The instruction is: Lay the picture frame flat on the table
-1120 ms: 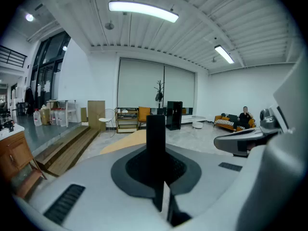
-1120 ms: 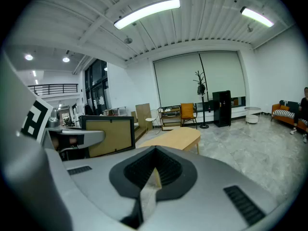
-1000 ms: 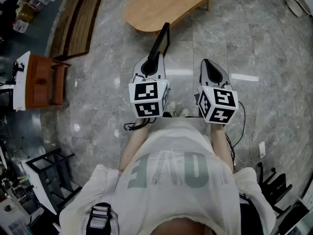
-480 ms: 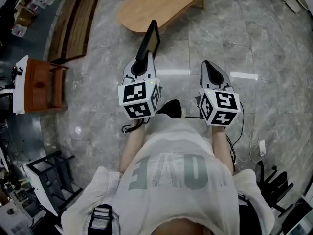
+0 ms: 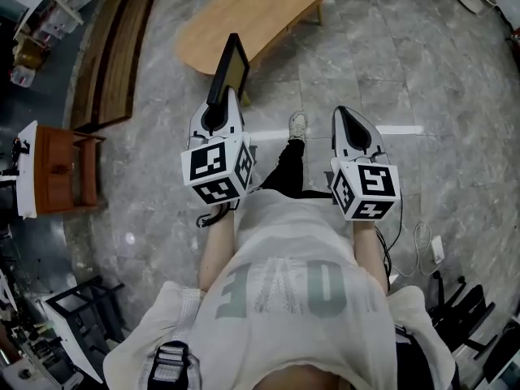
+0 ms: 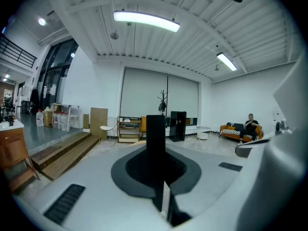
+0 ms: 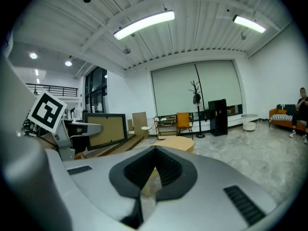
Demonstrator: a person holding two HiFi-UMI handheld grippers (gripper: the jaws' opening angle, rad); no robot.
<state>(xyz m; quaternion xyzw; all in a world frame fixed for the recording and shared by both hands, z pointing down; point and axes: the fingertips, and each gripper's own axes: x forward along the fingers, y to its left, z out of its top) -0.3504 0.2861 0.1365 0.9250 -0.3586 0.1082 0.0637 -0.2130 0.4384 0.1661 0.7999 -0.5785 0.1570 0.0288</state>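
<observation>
The picture frame is black with a tan backing and stands upright, edge-on in the head view. My left gripper is shut on its lower edge and holds it in the air, short of the oval wooden table. In the left gripper view the frame rises as a dark vertical bar between the closed jaws. My right gripper is level with the left one, shut with nothing in it. In the right gripper view the frame shows at the left and the table straight ahead.
The person's leg and shoe step forward over the grey stone floor between the grippers. A brown cabinet stands at the left and a wooden platform at the upper left. Cables and black racks lie at the right. A person sits on a far sofa.
The person has walked towards the table, which now sits lower and nearer in the head view. The left gripper with the frame has drifted left. One leg has swung forward.
</observation>
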